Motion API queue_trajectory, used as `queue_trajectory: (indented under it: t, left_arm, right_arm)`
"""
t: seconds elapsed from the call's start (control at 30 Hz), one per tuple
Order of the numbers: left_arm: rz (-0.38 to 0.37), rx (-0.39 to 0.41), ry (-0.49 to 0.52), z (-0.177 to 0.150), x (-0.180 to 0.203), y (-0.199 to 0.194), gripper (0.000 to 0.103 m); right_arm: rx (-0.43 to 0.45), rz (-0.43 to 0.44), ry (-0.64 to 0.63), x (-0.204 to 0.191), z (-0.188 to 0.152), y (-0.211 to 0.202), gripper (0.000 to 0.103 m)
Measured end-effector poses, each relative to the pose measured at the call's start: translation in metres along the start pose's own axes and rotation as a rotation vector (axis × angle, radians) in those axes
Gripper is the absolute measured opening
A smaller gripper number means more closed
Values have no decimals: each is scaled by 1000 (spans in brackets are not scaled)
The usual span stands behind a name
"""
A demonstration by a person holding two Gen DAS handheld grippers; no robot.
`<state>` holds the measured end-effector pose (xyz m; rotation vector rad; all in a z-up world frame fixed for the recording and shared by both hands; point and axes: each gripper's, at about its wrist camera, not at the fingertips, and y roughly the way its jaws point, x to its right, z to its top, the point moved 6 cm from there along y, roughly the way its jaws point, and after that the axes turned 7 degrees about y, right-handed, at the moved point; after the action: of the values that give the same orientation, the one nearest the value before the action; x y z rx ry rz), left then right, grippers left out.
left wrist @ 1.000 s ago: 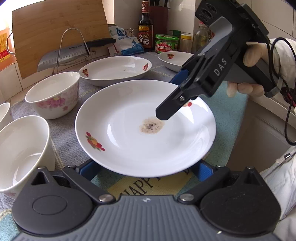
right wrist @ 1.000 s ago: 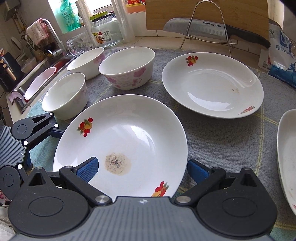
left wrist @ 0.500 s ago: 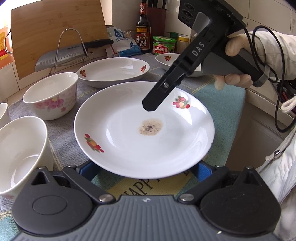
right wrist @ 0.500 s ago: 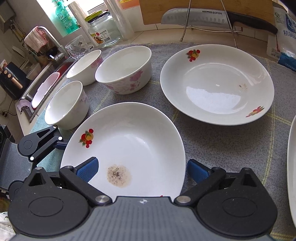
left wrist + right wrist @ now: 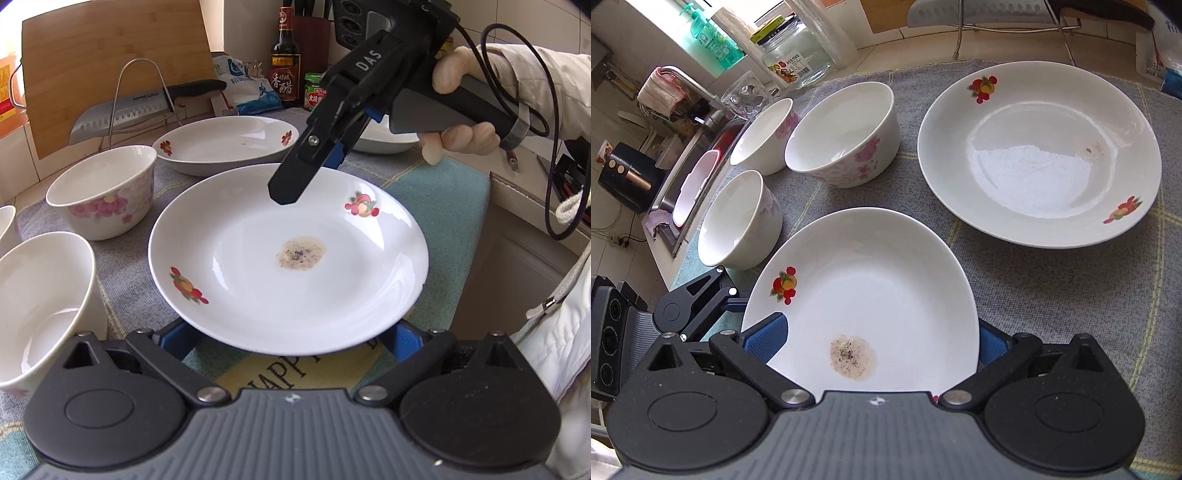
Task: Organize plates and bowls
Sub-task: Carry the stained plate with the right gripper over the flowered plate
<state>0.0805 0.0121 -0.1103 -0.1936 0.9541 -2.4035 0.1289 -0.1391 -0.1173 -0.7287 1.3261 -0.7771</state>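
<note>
White china, fruit-sprigged: the stained plate (image 5: 258, 288) sits on the grey cloth (image 5: 1052, 295) at the near edge of the bench, a brown speckled patch at its centre. The left claw (image 5: 288, 338) is spread wide at the plate's near rim, its blue pads showing from under the rim on either side; contact cannot be confirmed. The right claw (image 5: 879, 338) is turned on edge and also gapes wide, straddling the opposite rim with one finger above the china and one apparently below. Neither has closed on anything.

Judgement: the step in hand is taking hold of this plate. The next move calls for the right claw to pinch the rim firmly, then a level lift to stack it on the second plate (image 5: 1034, 155) just beyond, clearing the three bowls (image 5: 842, 140) to the left
</note>
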Motion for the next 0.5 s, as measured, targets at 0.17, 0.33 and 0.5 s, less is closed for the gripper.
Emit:
queue_trajectory:
  t: [0.17, 0.33, 0.5]
  left_arm:
    - [5, 1, -3, 0, 0, -1, 100]
    - [6, -1, -3, 0, 0, -1, 100]
    - [4, -6, -7, 1, -1, -1, 100]
  right_arm:
    - [-21, 10, 3, -1, 0, 2, 103]
    - [-27, 9, -2, -2, 1, 2, 103]
    - [-28, 9, -13, -3, 1, 2, 103]
